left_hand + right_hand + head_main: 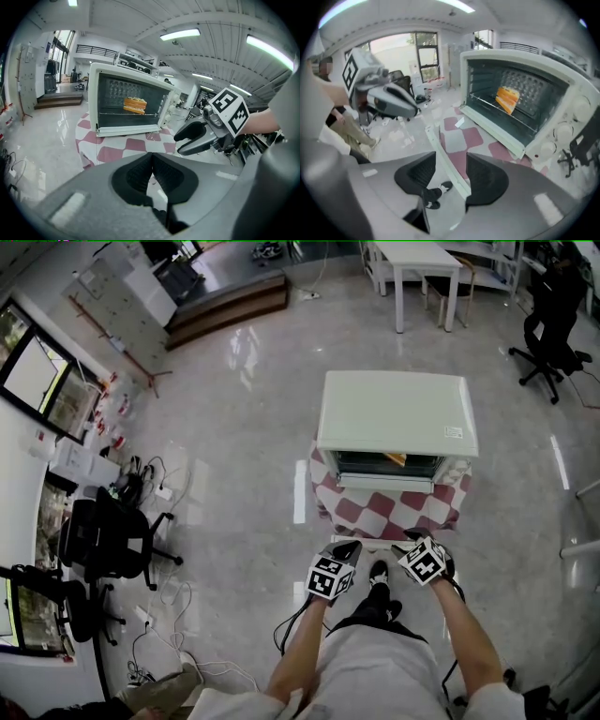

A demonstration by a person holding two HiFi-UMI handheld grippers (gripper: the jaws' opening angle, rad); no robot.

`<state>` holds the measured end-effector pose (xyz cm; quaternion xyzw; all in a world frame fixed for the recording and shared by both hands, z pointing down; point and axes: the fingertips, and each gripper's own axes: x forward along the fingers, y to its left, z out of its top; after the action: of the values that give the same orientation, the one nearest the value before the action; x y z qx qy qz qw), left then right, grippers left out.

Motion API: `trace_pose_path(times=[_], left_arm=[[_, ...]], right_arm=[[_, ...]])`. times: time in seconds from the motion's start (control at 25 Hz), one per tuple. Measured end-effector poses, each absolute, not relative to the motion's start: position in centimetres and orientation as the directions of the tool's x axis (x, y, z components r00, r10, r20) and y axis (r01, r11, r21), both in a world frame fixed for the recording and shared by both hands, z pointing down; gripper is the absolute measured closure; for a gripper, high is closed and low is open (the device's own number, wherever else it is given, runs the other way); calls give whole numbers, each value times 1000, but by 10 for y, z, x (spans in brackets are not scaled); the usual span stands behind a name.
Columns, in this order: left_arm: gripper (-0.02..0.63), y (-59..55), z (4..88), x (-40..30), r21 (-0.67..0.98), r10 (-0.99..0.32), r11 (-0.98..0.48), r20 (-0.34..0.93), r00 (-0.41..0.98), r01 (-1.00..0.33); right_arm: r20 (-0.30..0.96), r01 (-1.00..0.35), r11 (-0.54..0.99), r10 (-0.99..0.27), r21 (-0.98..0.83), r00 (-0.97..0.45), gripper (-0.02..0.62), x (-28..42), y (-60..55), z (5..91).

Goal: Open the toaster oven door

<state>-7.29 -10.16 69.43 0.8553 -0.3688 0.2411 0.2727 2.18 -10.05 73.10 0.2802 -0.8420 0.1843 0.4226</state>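
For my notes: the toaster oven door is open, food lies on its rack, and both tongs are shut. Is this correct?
Not fully. Only the left tongs are shut. The right gripper view shows the right tongs apart, with the edge of the open door between them. The rest is right.

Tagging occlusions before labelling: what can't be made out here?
- Head view: toaster oven front hidden under its own top.
- Right gripper view: print around knobs blurred; door edge sits inside right claw, contact unclear.
- Left gripper view: food too small to identify.
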Motion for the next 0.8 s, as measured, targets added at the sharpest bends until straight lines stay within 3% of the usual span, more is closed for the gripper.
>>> trace_pose_path(times=[0.2, 0.8], left_arm=[[604, -91, 691, -72, 300, -520, -560, 597, 610, -772], [604, -76, 674, -69, 277, -570, -567, 548, 612, -776]], right_arm=[[730, -738, 666, -449, -111, -515, 399, 33, -102, 702], [607, -850, 505, -632, -149, -482, 414, 40, -82, 671]])
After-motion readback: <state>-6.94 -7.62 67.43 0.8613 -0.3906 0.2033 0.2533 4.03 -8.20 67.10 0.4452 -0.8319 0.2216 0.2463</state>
